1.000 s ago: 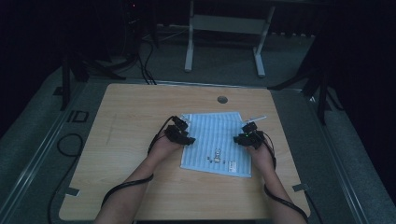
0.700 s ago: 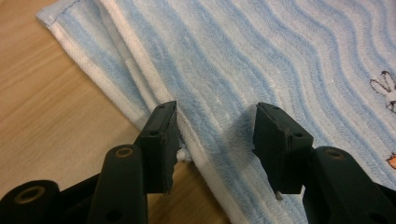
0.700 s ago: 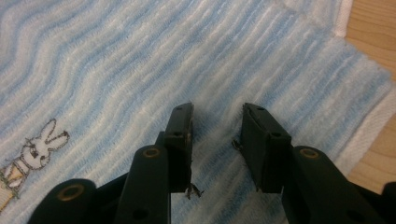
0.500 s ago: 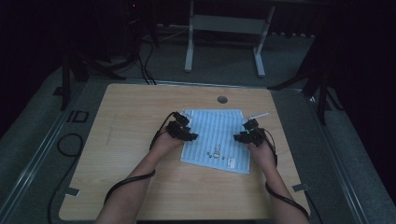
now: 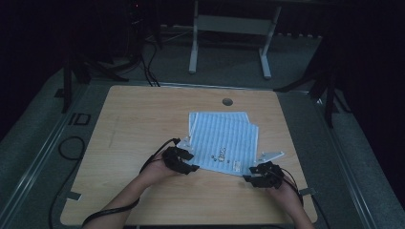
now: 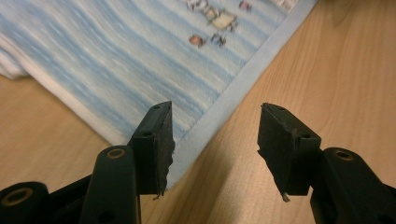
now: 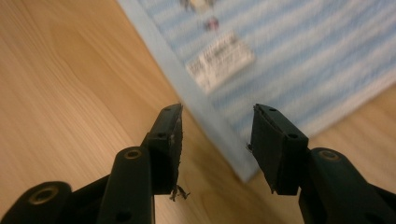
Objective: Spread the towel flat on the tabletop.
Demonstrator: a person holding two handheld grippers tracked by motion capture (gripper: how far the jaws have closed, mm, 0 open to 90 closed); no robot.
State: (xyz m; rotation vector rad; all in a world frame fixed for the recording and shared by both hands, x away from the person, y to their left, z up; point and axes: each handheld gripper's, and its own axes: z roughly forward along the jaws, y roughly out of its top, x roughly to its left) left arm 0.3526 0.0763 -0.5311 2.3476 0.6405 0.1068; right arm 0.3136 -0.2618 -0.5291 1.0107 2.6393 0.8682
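A folded light-blue striped cloth (image 5: 222, 138) lies flat on the wooden table (image 5: 133, 124), with a small print and a white tag (image 7: 219, 60) near its front edge. My left gripper (image 5: 184, 164) stands open at the cloth's near-left corner; in the left gripper view that corner (image 6: 187, 154) lies beside the left jaw, and the left gripper (image 6: 215, 114) grips nothing. My right gripper (image 5: 253, 177) is at the near-right corner. Its jaws have just been opening, and the right gripper (image 7: 218, 112) straddles the corner of the cloth (image 7: 240, 170) without pressing on it.
A round cable hole (image 5: 227, 101) sits near the table's far edge. A metal desk frame (image 5: 193, 43) stands on the floor behind. Cables (image 5: 71, 148) loop on the floor at the left. Bare wood extends left of the cloth and in front of it.
Both grippers have moved toward the person, from the cloth's far part to its near corners. The cloth's top right now shows stepped layers.
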